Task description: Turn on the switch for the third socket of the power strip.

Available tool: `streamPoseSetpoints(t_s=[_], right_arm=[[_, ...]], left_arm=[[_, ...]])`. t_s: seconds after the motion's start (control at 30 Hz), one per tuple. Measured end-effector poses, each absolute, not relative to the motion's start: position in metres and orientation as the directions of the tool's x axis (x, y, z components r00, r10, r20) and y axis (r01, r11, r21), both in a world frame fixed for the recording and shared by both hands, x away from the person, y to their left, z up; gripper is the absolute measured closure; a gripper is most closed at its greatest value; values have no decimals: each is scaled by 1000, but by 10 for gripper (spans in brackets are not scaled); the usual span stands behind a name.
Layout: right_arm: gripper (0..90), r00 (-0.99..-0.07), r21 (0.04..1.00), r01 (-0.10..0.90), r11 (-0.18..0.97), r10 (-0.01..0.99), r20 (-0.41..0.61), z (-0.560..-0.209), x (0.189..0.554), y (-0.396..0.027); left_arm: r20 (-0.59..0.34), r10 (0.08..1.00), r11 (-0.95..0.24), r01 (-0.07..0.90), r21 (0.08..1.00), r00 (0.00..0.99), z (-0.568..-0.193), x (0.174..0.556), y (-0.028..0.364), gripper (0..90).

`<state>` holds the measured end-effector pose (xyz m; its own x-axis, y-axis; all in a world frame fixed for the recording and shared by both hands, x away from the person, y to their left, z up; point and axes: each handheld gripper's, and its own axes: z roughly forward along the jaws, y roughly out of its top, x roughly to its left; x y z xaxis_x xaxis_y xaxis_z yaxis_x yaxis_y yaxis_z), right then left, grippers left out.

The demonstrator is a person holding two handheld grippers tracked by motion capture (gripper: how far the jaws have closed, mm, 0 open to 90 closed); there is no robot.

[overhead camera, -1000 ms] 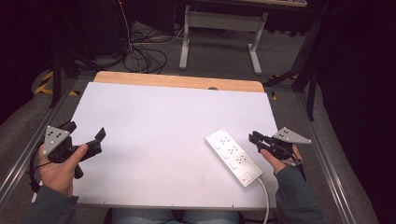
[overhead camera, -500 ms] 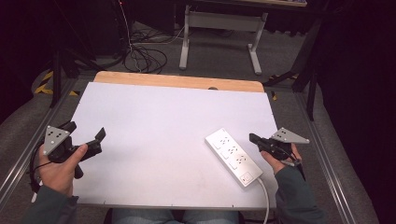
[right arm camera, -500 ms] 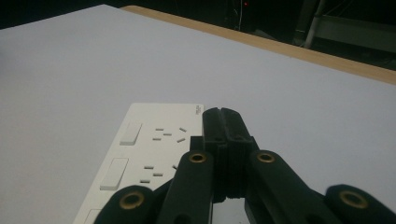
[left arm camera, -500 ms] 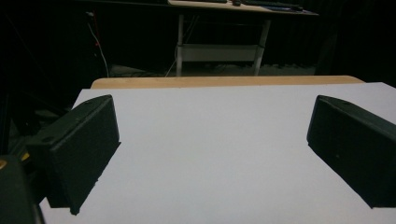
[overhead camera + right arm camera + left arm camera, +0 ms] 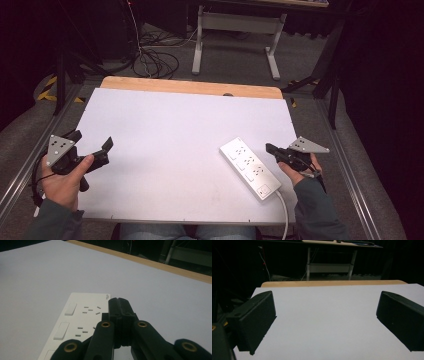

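Observation:
A white power strip (image 5: 250,167) with several sockets and switches lies on the white table top (image 5: 175,130) at the right, its cable running off the front edge. My right gripper (image 5: 269,148) hovers just right of the strip, jaws pressed together with nothing between them. In the right gripper view the shut jaws (image 5: 118,301) point over the power strip (image 5: 80,322). My left gripper (image 5: 92,141) rests at the table's left edge, jaws wide apart and empty. Its two black fingers (image 5: 254,320) frame bare white table in the left gripper view.
A wooden strip (image 5: 190,86) borders the table's far edge. Beyond it stand a grey metal stand (image 5: 235,30) and loose cables (image 5: 150,60) on the floor. Metal rails (image 5: 350,170) run along both table sides.
The right gripper's jaws have closed from slightly apart to fully together, on nothing. Both hands and the power strip have stayed where they were.

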<state>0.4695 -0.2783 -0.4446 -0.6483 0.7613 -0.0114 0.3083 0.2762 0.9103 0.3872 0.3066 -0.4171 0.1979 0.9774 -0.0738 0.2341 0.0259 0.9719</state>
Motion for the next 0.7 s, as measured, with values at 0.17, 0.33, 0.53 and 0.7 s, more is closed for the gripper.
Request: streamPoseSetpoints(t_s=[0.17,0.33,0.53,0.7], right_arm=[[900,-657,908,306,286,754,-16,-445,470,-276],[900,-666,905,307,296,746,-18,-446,472,-272],[900,-679,900,308,309,734,-20,-446,473,-268],[900,-686,897,306,320,727,-25,-447,474,-266]], left_arm=[[-77,978,31,233,972,196,-417,387,307,31],[-74,979,28,235,972,191,-417,385,307,31],[-70,979,24,233,972,191,-417,385,308,32],[-70,979,24,235,972,192,-417,384,308,32]])
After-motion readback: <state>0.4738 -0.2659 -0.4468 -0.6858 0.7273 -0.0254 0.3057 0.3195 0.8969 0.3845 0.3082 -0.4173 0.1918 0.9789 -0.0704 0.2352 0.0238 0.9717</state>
